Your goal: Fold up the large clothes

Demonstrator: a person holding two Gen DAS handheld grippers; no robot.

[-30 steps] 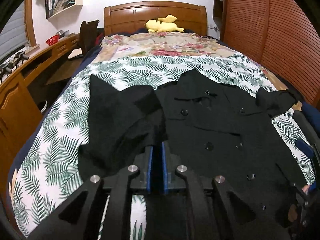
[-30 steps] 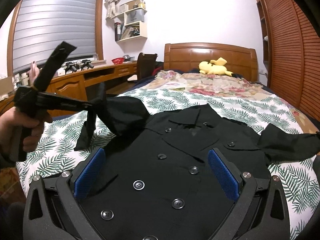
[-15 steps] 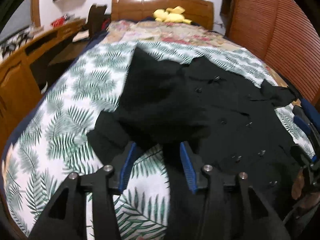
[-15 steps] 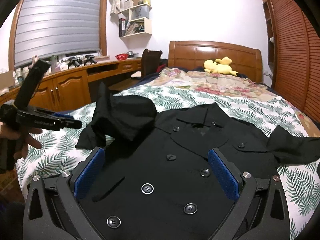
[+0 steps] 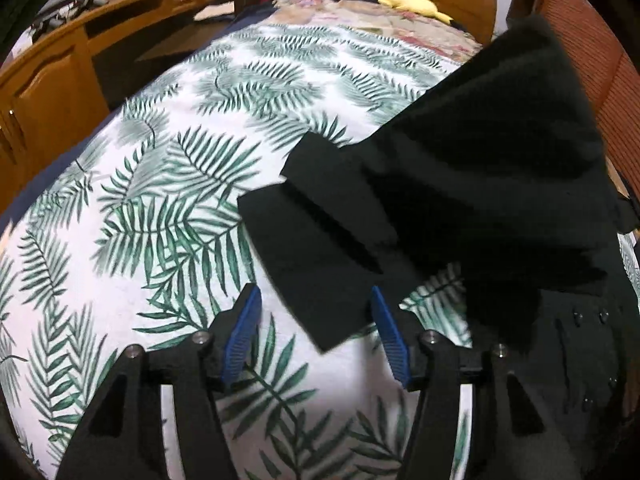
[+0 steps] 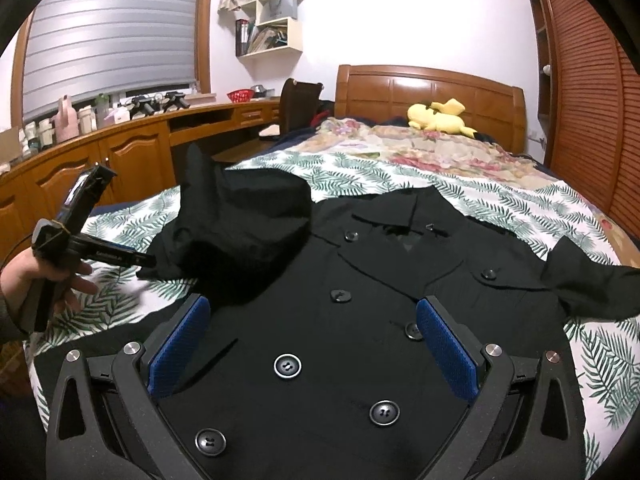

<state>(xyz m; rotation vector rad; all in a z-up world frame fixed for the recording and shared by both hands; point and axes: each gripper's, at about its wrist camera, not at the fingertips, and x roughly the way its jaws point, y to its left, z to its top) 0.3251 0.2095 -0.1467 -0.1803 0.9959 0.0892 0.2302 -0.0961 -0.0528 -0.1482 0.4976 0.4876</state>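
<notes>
Coat fabric (image 5: pixel 480 184) fills the space just ahead of the left gripper (image 5: pixel 316 332), whose blue pads (image 5: pixel 242 330) stand well apart with nothing pinched between them — the cuff end of the sleeve (image 5: pixel 320 280) lies between and just beyond the tips, loose on the bedspread (image 5: pixel 160 200). In the right wrist view the right gripper (image 6: pixel 312 340) likewise has its fingers spread wide, hovering over the buttoned front with no cloth caught. Outward from there, the black coat (image 6: pixel 400 280) lies face up across the fern-print bedspread, collar toward twelve o'clock and the hem nearest the camera; its near sleeve is heaped in a thick mound at about ten o'clock, and the other sleeve (image 6: pixel 592 288) trails out flat toward three o'clock. The left hand (image 6: pixel 40 280) with its tool shows at nine o'clock, beside the heap. By the look of it the cloth is heavy and fairly dense, soft enough to drape but thick enough to hold a rounded bulge instead of a crisp crease, so a fold will probably want pressing flat. It does not look slippery, though the weight could drag a shallow pinch free. The sensible holds would be the doubled edge of the cuff, the shoulder seam or the hem corner — not the buttons (image 6: pixel 287 366), which could snag the pads. Beyond, a yellow plush toy (image 6: pixel 438 118) rests by the headboard (image 6: pixel 432 88) at twelve o'clock.
</notes>
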